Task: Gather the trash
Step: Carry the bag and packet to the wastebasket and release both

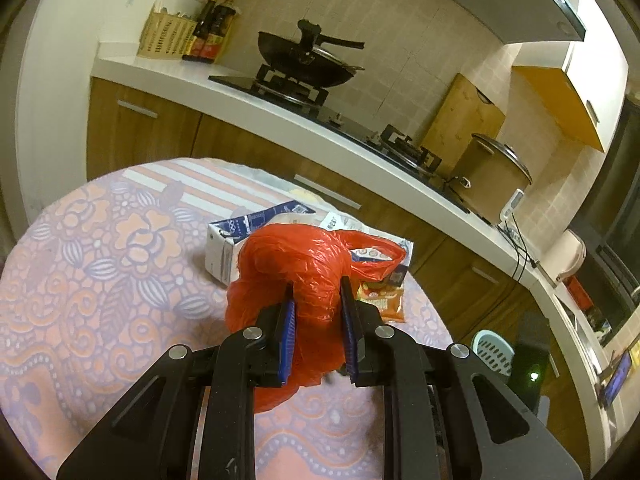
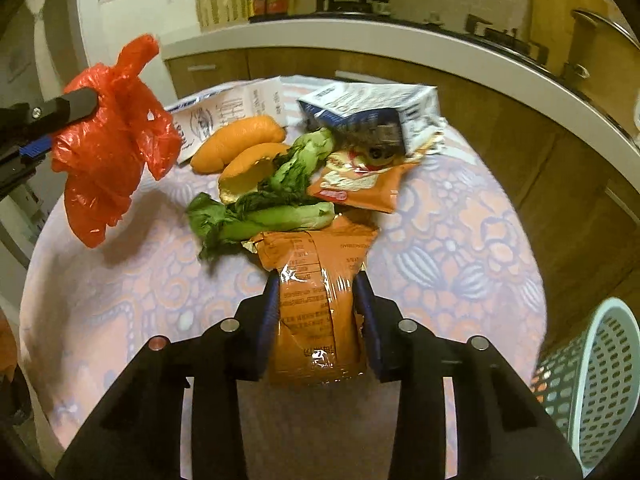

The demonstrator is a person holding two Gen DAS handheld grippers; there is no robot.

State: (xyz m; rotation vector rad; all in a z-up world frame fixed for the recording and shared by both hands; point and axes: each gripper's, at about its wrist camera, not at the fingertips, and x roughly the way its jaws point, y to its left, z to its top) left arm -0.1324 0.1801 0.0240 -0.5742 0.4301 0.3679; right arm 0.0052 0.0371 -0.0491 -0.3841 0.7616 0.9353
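Holding one red bag [image 1: 296,272], two orange wrappers [image 2: 316,300], two cartons [image 2: 372,116]

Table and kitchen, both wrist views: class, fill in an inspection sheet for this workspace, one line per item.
Surface: round table under a floral cloth.
Job's things: red bag held off the table; orange wrapper; second wrapper; two cartons; peels; greens.
Clutter: nothing seen beyond the trash.
Grippers: left gripper jaws shut on the red bag; right gripper jaws shut on the orange wrapper.
Cables: black cords on the counter.
Surroundings: wok on the stove, rice cooker, bottles, pale basket beside the table.
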